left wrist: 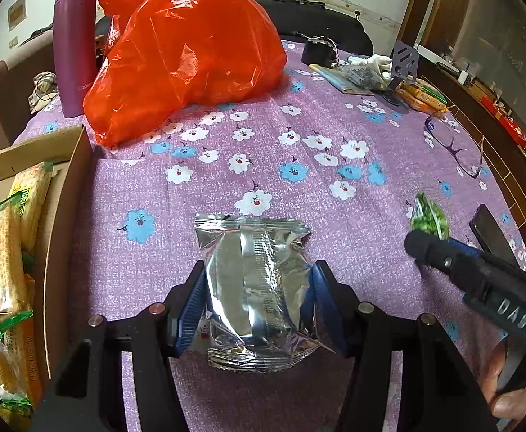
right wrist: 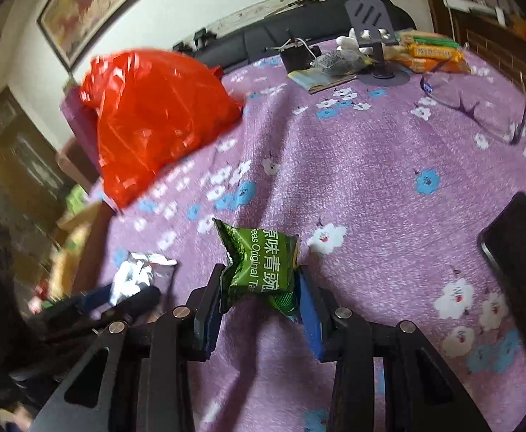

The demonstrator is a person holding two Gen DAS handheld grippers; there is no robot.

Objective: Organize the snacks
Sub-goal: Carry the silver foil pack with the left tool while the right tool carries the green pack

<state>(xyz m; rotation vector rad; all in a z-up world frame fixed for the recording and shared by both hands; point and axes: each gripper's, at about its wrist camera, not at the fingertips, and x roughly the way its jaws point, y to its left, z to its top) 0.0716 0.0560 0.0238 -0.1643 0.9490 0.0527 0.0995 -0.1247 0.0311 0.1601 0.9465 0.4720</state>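
Both claws clamped: left gripper (left wrist: 257, 302) on crinkled silver foil packet (left wrist: 255, 288), right gripper (right wrist: 259, 298) on small green pea packet (right wrist: 263, 270), far-left open cardboard box (left wrist: 66, 216) part-filled, both packets unboxed.

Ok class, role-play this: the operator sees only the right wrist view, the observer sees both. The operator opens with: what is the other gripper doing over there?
Observer: The left gripper is shut on a silver foil packet, with a pad on each side.
Operator: Where should my green pea packet go?
Observer: An open cardboard box at the table's left edge holds cracker packets.
Operator: Anything behind the red bag?
Observer: A tall purple flask stands upright beside it.
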